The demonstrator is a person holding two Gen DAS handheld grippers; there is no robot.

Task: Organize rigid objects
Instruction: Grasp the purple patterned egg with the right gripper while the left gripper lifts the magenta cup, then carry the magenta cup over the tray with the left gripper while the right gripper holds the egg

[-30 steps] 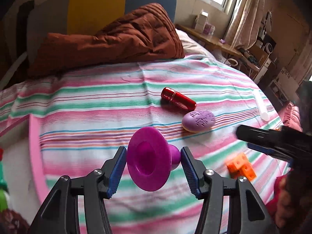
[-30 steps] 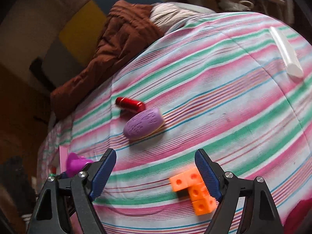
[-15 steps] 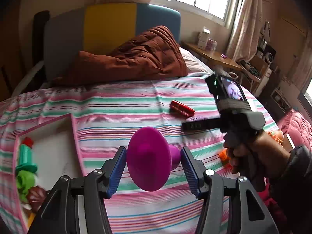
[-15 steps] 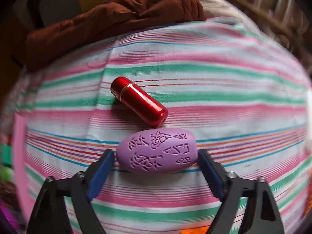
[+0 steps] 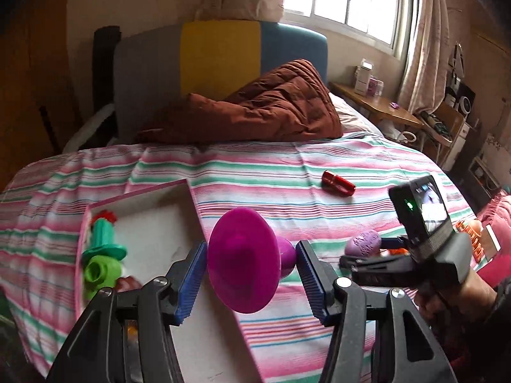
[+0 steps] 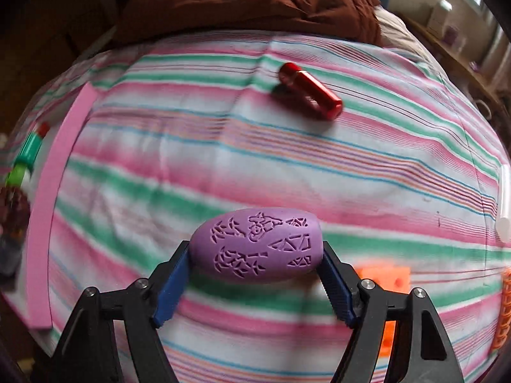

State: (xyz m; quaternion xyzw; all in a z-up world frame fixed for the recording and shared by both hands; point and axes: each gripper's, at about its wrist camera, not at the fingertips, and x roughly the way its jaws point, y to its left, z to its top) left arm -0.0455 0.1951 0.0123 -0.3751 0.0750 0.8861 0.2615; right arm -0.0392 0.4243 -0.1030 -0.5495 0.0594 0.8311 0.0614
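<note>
With my left gripper clamped on the magenta cone, I carry it toward the pink tray at ten o'clock, while my right gripper, clamped on the lilac egg, lifts it level.

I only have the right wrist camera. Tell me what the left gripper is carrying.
Observer: The left gripper is shut on a magenta cup-shaped toy, wide end toward the camera.
Operator: Tell me where it is relative to the box.
Observer: In the left wrist view the toy appears over the right wall of the pink box.
Operator: Report the room inside.
Observer: The box's white floor is mostly bare; a green toy lies at its left wall.
</note>
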